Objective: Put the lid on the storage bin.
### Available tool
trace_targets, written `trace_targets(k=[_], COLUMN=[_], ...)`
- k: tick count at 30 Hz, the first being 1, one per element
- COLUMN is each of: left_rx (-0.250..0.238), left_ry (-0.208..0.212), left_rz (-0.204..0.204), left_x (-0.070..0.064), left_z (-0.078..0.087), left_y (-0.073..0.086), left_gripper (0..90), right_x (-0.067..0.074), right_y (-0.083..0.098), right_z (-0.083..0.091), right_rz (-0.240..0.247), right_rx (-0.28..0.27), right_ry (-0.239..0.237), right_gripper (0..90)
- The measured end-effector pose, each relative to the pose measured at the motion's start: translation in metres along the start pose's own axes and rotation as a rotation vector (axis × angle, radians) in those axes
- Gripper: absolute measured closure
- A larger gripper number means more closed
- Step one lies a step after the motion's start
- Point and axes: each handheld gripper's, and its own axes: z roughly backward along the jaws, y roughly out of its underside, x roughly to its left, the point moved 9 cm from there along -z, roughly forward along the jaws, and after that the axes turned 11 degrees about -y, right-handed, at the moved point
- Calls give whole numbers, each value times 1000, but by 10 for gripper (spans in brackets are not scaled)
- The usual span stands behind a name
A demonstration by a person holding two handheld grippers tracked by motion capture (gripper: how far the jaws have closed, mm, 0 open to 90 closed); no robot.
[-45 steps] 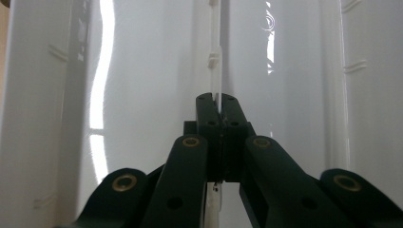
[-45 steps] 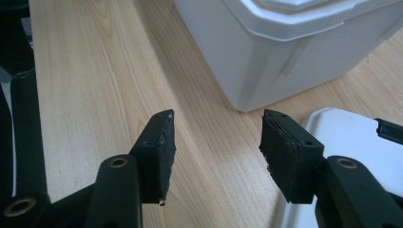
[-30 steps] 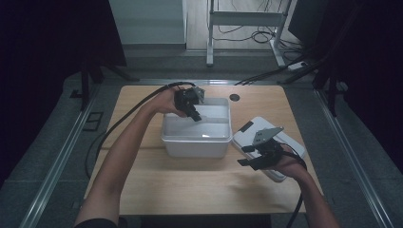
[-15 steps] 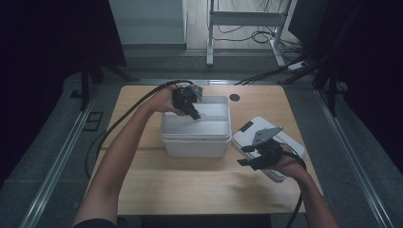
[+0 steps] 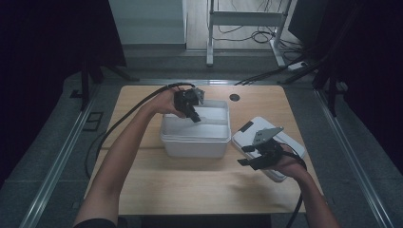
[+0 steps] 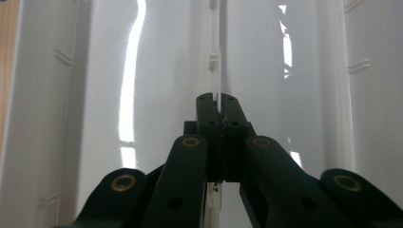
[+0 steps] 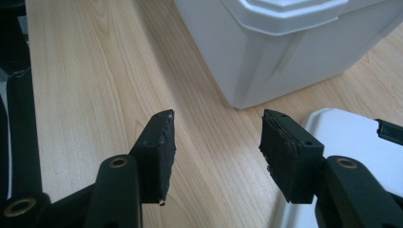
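Table (image 5: 190,190): pale wood, visible straight grain, smooth, low sheen. White bin (image 5: 195,142): plastic, glossy inside with bright streaks of reflected light, smooth moulded rim. Thin divider (image 6: 215,57) inside the bin: white plastic, glossy. Lid (image 5: 285,137) at right: white plastic, smooth, softer sheen. Left gripper (image 6: 217,107): black plastic arms, matt, brass-coloured pins. Right gripper (image 7: 216,142): black pads (image 7: 164,142), rough, frayed edges.
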Motion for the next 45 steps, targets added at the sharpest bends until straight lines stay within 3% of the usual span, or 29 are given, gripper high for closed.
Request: trace_targets(k=[6,13,17,18,24,31,37,45], left_rx=[-1,-26,-52,-71,-89,-121,-113,-107], left_ry=[-2,-53,-73,-94,-133,-171,-211,-215], left_rz=[5,30,46,49,93,108,153,202], left_x=[0,4,7,9,9,4,-3,-12], left_z=[-4,2,11,17,37,60,79,85], left_y=[2,1,0,1,10,23,56,85], left_gripper=[876,606,530,518,494,488,484,485], right_x=[0,-1,-3,-5,-16,-27,-43,-66], right_y=[1,-1,0,1,8,14,19,26], right_z=[-1,3,6,8,12,18,30,42], right_rz=[1,1,-1,-8,-34,-64,-98,-152], right_rx=[1,-9,-5,3,19,27,46,66], right_ry=[-1,9,18,25,49,74,124,179], right_gripper=[449,450,451,451,452,452,453,454])
